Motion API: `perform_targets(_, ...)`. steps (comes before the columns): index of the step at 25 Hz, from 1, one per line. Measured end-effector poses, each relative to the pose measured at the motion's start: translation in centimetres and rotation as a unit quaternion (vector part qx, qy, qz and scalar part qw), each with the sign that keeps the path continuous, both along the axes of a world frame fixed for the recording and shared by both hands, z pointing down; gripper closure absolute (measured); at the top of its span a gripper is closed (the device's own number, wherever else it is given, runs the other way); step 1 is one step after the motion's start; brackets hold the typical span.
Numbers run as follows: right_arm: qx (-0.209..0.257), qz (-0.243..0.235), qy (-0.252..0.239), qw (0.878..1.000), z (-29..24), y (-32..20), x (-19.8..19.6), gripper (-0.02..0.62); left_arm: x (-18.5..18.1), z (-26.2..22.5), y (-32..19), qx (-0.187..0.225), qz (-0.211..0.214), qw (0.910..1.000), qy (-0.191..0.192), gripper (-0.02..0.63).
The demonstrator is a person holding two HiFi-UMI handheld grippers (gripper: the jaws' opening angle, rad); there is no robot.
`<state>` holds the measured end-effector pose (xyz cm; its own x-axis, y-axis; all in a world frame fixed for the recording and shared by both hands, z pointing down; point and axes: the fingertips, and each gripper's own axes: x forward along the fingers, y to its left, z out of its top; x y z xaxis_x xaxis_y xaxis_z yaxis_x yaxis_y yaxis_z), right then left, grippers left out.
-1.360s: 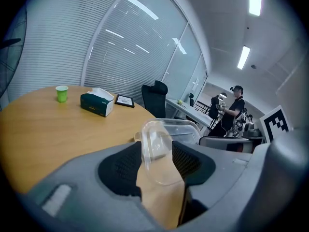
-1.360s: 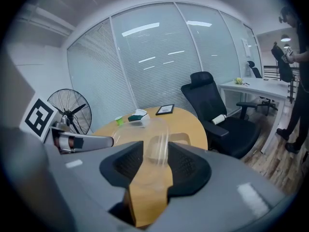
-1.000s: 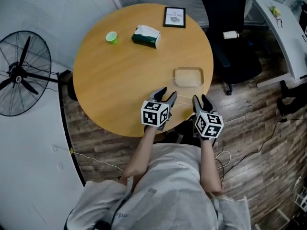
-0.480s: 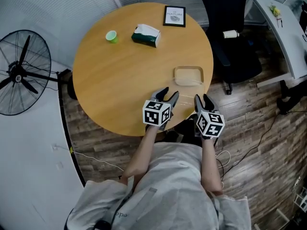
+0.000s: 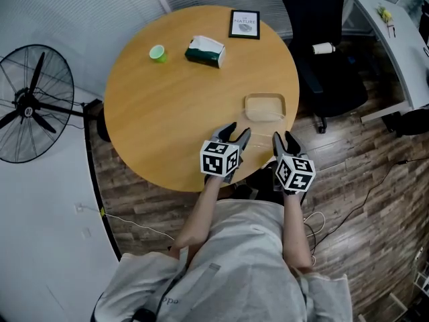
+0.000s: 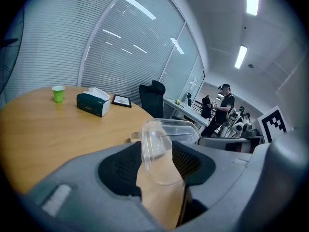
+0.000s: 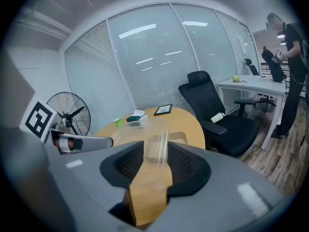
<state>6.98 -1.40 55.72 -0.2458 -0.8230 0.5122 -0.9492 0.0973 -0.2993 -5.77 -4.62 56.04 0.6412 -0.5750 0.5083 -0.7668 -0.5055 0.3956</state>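
You are keeping the left gripper [image 5: 236,131] and right gripper [image 5: 283,137] clamped on the clear lid [image 6: 157,146], drifting barely toward 6 o'clock from the clear container [image 5: 264,106]

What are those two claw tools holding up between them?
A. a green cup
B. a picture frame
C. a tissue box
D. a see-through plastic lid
D: the clear plastic lid sits between the jaws of the left gripper and, seen edge-on, of the right gripper, while the green cup, tissue box and picture frame stand on the table.
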Motion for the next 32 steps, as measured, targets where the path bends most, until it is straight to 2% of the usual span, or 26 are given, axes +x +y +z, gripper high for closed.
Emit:
perform_targets(6, -0.003, -0.002, 0.003, 1.000, 0.00, -0.12, 0.01, 0.445, 0.01, 0.06, -0.08, -0.003, -0.003, 1.0000, -0.001, 0.404)
perform_targets(12, -0.005, -0.003, 0.007, 1.000, 0.10, -0.16, -0.15, 0.449, -0.28, 0.05, -0.27, -0.001, -0.009, 1.0000, -0.001, 0.434)
perform_targets(32, -0.005, 0.001, 0.006, 1.000, 0.01, -0.15, 0.21, 0.469, -0.18, -0.39, -0.49, 0.004, -0.011, 0.9999, 0.001, 0.440)
